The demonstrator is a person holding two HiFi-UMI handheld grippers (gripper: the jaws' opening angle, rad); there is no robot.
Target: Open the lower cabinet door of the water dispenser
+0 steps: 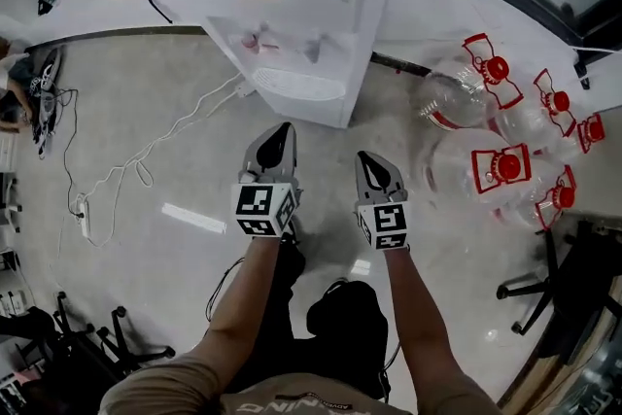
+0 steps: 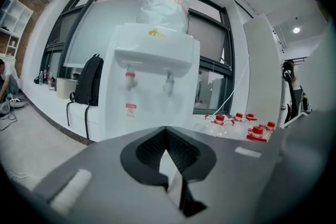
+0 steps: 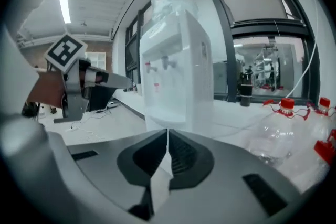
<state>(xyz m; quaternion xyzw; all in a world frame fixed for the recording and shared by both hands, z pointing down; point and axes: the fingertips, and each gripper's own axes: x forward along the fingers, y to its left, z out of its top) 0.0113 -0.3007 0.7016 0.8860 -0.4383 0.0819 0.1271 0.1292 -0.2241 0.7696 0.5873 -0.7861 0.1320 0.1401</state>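
Observation:
The white water dispenser (image 1: 292, 5) stands ahead of me on the floor, with a red and a blue tap over its drip tray (image 1: 292, 85). Its lower cabinet door is hidden below the tray in the head view and behind my jaws in both gripper views. My left gripper (image 1: 283, 128) and right gripper (image 1: 367, 158) hang side by side in front of it, a short way off, both shut and empty. The left gripper view shows the dispenser (image 2: 152, 86) with a bottle (image 2: 165, 5) on top, beyond my left gripper (image 2: 166, 131). The right gripper (image 3: 167, 132) faces the dispenser (image 3: 178, 76) at an angle.
Several empty water jugs with red caps (image 1: 496, 160) lie on the floor right of the dispenser. A white cable and power strip (image 1: 83, 209) trail across the floor at left. A black backpack (image 2: 86, 86) leans by the window ledge. A chair base (image 1: 544, 292) stands at right.

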